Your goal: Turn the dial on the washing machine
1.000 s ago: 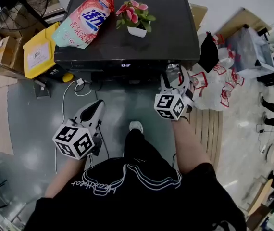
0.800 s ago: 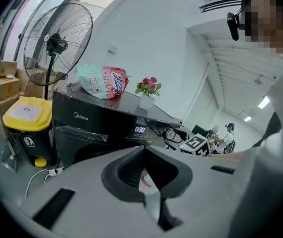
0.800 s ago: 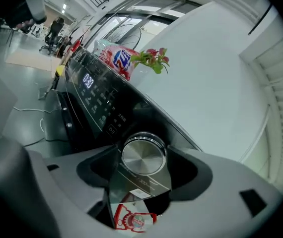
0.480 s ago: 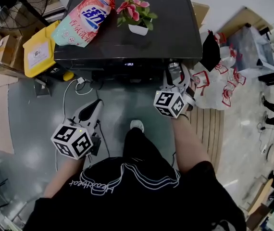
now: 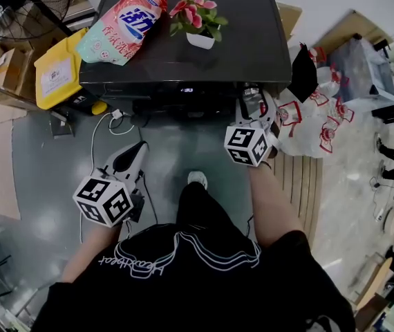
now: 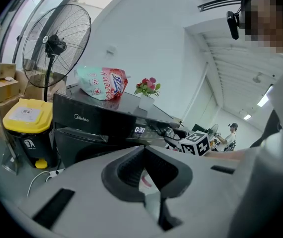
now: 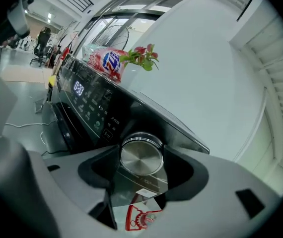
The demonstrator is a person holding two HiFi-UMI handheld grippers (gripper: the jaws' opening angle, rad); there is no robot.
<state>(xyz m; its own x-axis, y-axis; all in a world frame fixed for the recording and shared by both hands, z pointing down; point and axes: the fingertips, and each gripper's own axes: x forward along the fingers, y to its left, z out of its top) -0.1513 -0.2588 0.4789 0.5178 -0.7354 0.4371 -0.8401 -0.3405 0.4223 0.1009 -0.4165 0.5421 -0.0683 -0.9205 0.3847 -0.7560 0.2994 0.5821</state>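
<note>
The steel dial (image 7: 141,154) sits at the right end of the front control panel of the washing machine (image 5: 247,40), past the lit display (image 7: 79,89). The right gripper (image 5: 253,104) grasps the dial by its rim, its jaws having just been closing around it. The grasp looks made, so the turn itself seems next, which calls for a roll of the wrist with the grip kept firm. The left gripper (image 5: 140,148) hangs low over the floor, jaws together and empty. Compared with a second ago, both grippers sit almost where they were.
</note>
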